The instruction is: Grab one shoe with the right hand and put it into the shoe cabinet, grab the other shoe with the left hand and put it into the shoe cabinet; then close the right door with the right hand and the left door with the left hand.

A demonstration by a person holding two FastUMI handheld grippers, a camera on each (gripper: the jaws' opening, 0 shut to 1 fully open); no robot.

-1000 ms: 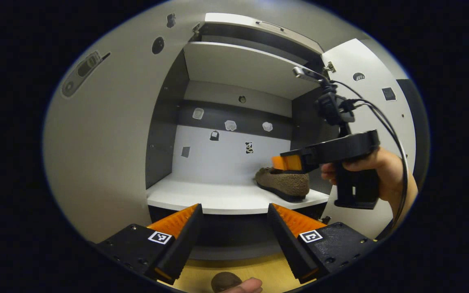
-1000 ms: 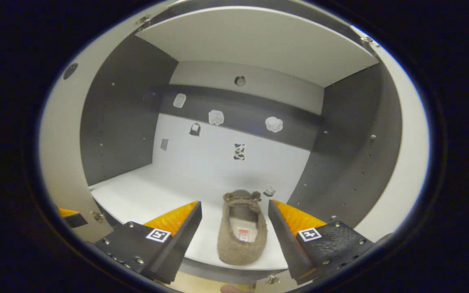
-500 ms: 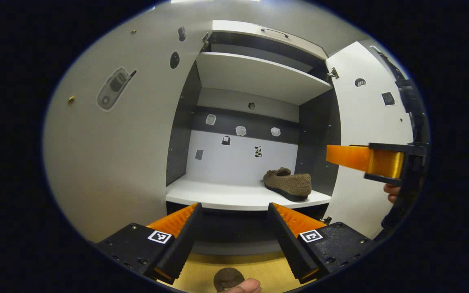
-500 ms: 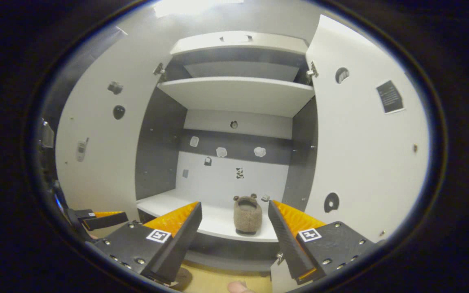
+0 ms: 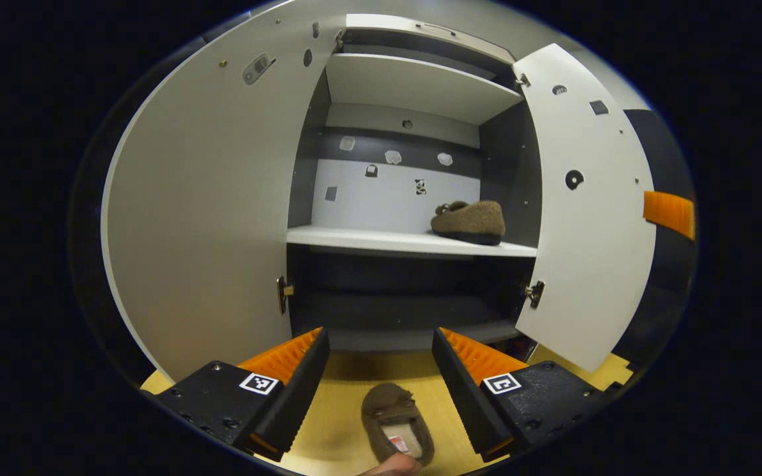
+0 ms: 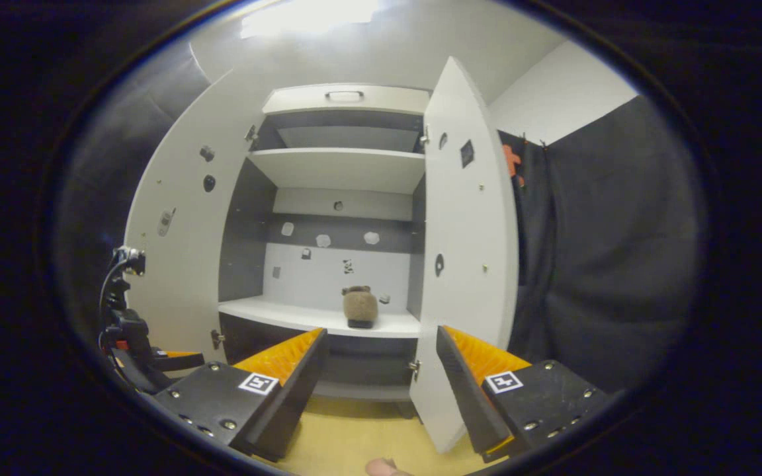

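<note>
Shoe on floor: fuzzy brown slipper-style shoe lying on the pale wooden floor, near, opening facing up, between the fingers of the left gripper but untouched.
Shoe stored: matching fuzzy brown shoe resting on the white middle shelf, right side, close to the dark inner wall.
Left gripper: orange ribbed fingers spread wide, nothing held; poised above the floor shoe.
Right gripper: fingers spread wide, empty, held well back from the white two-door shoe cabinet.
Doors: left door and right door both swung open.
Step in hand: first shoe judged done; second shoe, left-hand pick, not yet made.
Next move: lowering left gripper over the floor shoe, closing on its sides or heel rim, then lifting to the shelf, left of the stored shoe.
Writing: small label inside the floor shoe, red-and-white, too small to read; square black-and-white markers on gripper bodies; stickers on back panel and doors illegible.
</note>
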